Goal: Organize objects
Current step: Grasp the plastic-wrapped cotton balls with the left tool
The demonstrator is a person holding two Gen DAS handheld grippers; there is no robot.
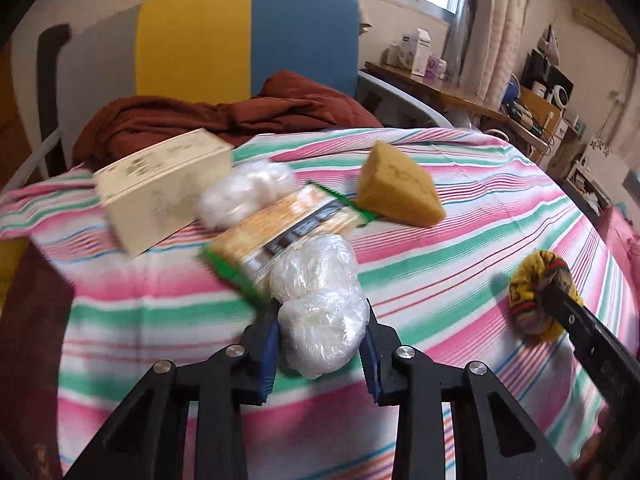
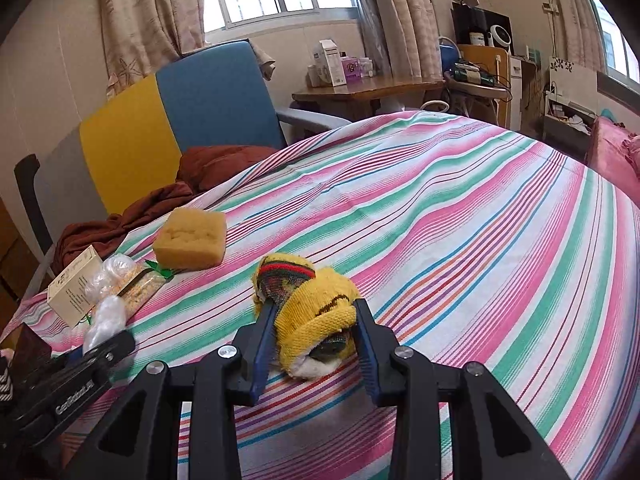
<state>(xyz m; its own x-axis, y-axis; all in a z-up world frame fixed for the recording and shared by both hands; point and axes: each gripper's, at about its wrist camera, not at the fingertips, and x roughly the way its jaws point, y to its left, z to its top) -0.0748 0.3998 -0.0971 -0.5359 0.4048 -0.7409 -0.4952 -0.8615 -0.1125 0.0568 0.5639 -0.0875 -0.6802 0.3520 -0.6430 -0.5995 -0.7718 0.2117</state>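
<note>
- Pink, green and white striped cloth [image 2: 460,216] covers our work surface.
- Our left tongs [image 1: 320,344] clamp a clear-wrapped white bundle [image 1: 320,304]; a green-edged snack packet [image 1: 280,232] lies just ahead.
- Our right tongs [image 2: 314,340] grip a balled yellow knitted sock [image 2: 316,308]; a tan sponge block [image 2: 190,242] lies ahead-left.

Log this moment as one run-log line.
left gripper: shut on plastic-wrapped bundle | right gripper: shut on yellow sock | sponge: on striped cloth

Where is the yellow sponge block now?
The yellow sponge block lies on the striped cloth, left in the right wrist view, beside the green-edged snack packet.
</note>
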